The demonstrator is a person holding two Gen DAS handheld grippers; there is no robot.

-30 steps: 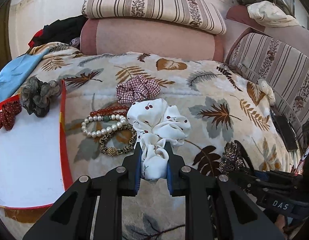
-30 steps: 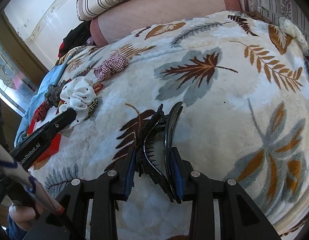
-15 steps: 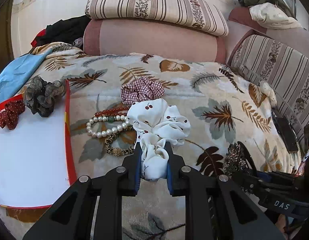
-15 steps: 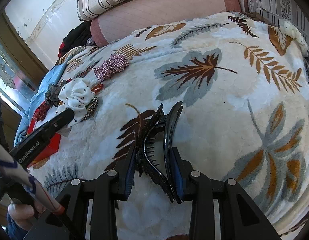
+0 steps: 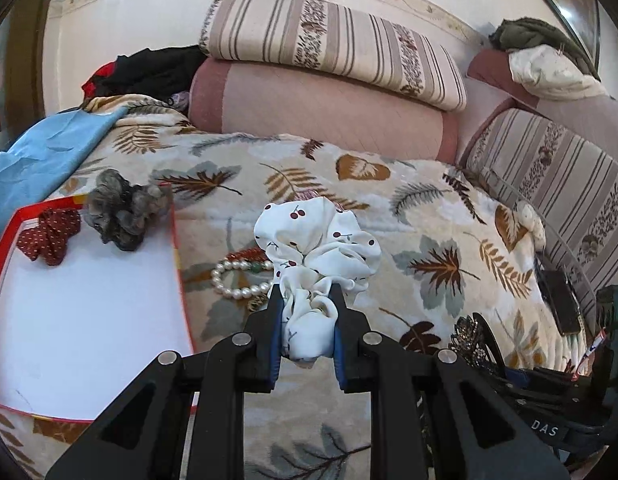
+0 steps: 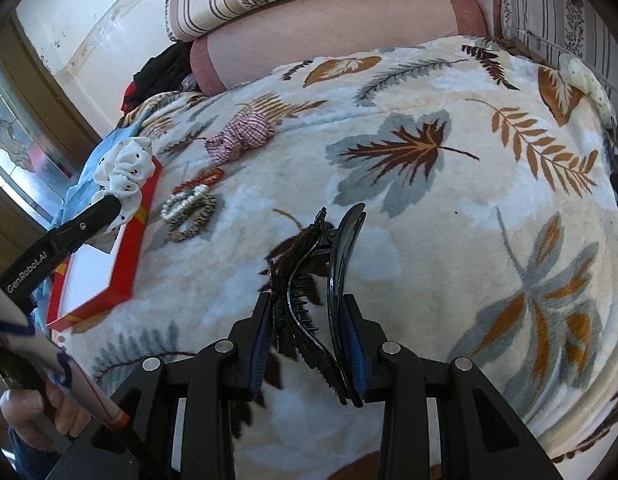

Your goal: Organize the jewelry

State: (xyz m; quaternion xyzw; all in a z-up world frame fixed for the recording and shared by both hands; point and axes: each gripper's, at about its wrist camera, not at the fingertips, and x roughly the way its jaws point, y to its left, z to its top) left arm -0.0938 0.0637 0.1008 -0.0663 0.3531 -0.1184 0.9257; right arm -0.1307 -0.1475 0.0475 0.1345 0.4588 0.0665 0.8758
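Clenched, the left gripper holds a white cherry-print scrunchie at frame centre; the right gripper grips a black hair claw. Below spreads a leaf-print blanket backed by two stacked bolsters. Two scrunchies lie upper left on one red-rimmed tray, three bracelets beside it.

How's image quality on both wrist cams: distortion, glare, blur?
Left wrist: strong fisheye bowing with dark corner vignette; soft daylight, no hard shadows; white scrunchie sharp; white tray floor nearly blown out. Right wrist: same bowing; window at left overexposed; glare streak on the black hair claw; sleeve at the lower-left edge soft.
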